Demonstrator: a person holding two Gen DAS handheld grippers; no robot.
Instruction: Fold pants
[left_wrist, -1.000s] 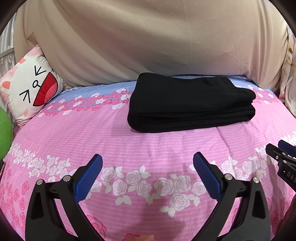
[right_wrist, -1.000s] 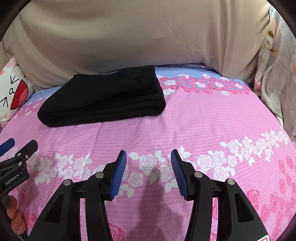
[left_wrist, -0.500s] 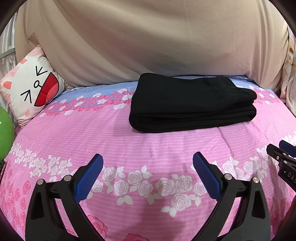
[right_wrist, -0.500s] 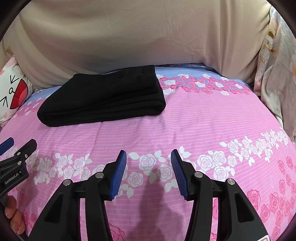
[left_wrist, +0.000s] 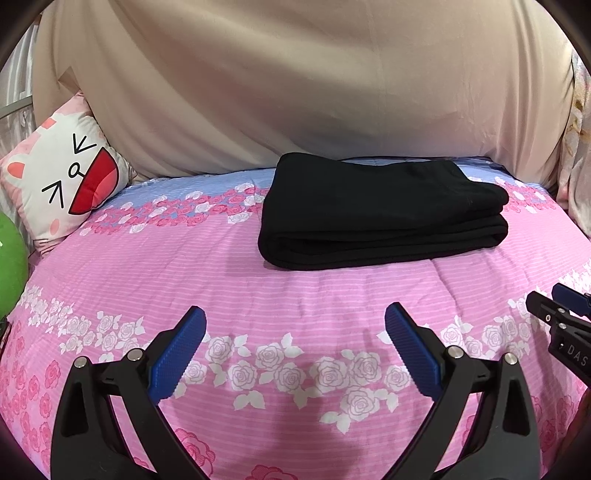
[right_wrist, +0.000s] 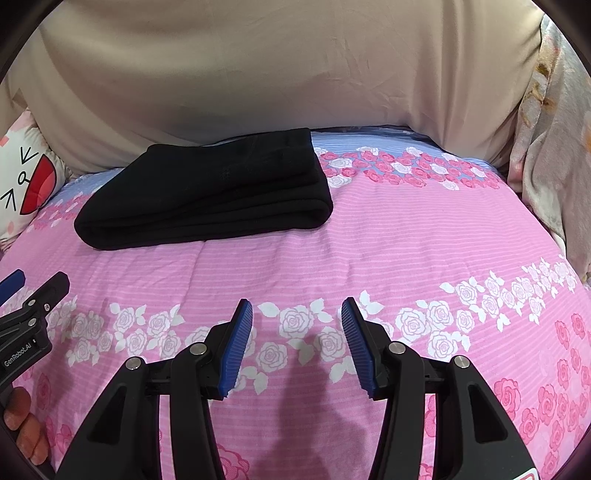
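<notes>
Black pants (left_wrist: 380, 214) lie folded into a thick rectangle near the far side of the pink floral bed cover (left_wrist: 258, 280). The same pants (right_wrist: 207, 199) sit at the upper left in the right wrist view. My left gripper (left_wrist: 295, 343) hovers over the cover, well short of the pants, open wide with nothing between its blue pads. My right gripper (right_wrist: 297, 339) is also open and empty, jaws about half apart, above the rose band of the cover (right_wrist: 406, 258). Each gripper shows at the edge of the other's view.
A beige sheet (left_wrist: 314, 85) hangs as a backdrop behind the bed. A cartoon-face pillow (left_wrist: 62, 181) leans at the far left, with a green object (left_wrist: 11, 258) below it. Pale floral fabric (right_wrist: 554, 147) hangs at the right. A person's fingers (right_wrist: 22, 428) hold the left gripper's handle.
</notes>
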